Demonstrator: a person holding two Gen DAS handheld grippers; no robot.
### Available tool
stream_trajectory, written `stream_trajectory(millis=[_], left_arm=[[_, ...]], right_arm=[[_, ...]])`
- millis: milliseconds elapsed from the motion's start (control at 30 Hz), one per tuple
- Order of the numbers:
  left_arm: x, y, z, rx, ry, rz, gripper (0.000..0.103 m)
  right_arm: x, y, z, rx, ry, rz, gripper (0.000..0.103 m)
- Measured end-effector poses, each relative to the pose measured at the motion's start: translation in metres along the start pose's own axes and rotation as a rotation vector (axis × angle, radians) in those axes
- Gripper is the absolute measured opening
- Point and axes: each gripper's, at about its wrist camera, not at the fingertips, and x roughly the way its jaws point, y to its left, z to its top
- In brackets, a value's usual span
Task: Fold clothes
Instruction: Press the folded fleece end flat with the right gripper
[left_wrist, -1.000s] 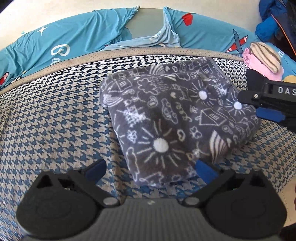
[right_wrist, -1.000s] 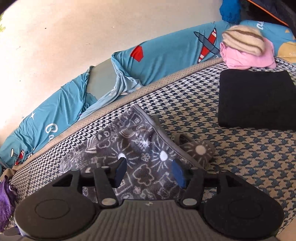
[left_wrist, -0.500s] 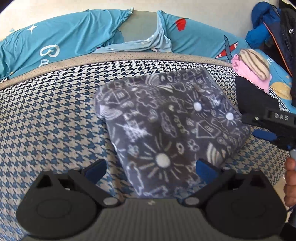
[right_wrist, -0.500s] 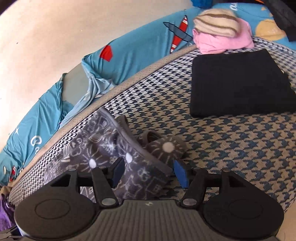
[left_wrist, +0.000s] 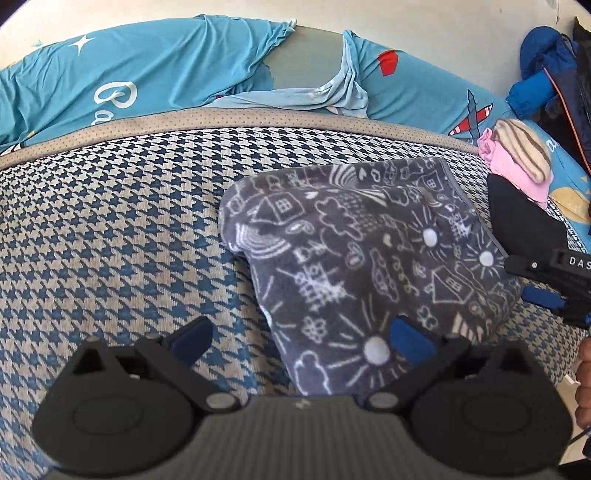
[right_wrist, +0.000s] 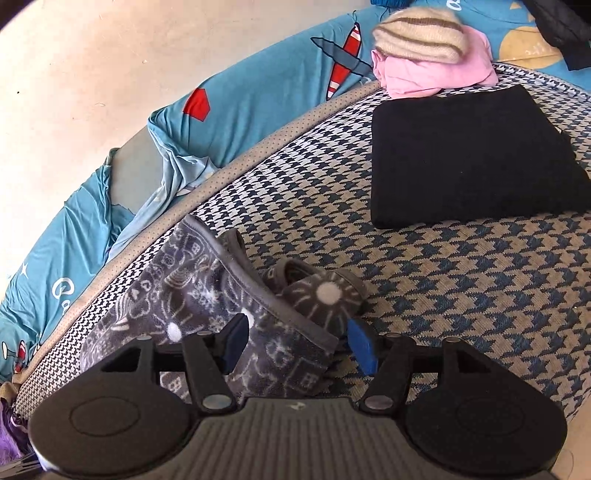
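We see a folded grey fleece garment (left_wrist: 369, 251) printed with white doodles lying on the houndstooth mattress (left_wrist: 110, 236). Our left tool (left_wrist: 299, 338) hovers wide open at its near edge, gripping nothing. Our right tool (right_wrist: 295, 341) is open too, its fingers straddling the garment's hemmed corner without closing. A folded black garment (right_wrist: 469, 155) lies well apart, beside a pink pile (right_wrist: 436, 74).

Grey garment (left_wrist: 369, 258): soft, fuzzy fleece cloth, matt, printed with white doodles; houndstooth surface (left_wrist: 110, 229): coarse woven fabric, rough texture; black garment (right_wrist: 469, 155): dense, matt cloth; blue sheet (left_wrist: 147, 74): thin, smooth cloth, creased; left gripper (left_wrist: 301, 338) body: matt black plastic, ribbed centre.
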Motion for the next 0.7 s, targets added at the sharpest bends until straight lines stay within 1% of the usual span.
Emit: stream_trajectory(millis=[133,267,367,500,600,700], left_arm=[[0.005,0.007,0.004,-0.028,0.003,-0.015,0.103],[0.01,0.014,0.008,-0.056,0.005,-0.031,0.103],[0.013,0.019,0.011,-0.077,0.007,-0.042,0.103],[0.018,0.023,0.014,-0.095,0.01,-0.044,0.103],[0.02,0.019,0.013,-0.079,0.01,-0.023,0.103],[0.021,0.017,0.014,-0.076,0.012,-0.026,0.103]], right_arm=[[0.001,-0.004,0.001,0.014,0.002,-0.004,0.06],[0.001,-0.017,0.003,0.082,0.012,0.026,0.06],[0.001,-0.024,0.004,0.118,0.017,0.029,0.06],[0.002,-0.026,0.004,0.127,0.021,0.031,0.06],[0.003,-0.025,0.003,0.112,0.025,0.032,0.06],[0.005,-0.023,0.003,0.103,0.032,0.042,0.061]])
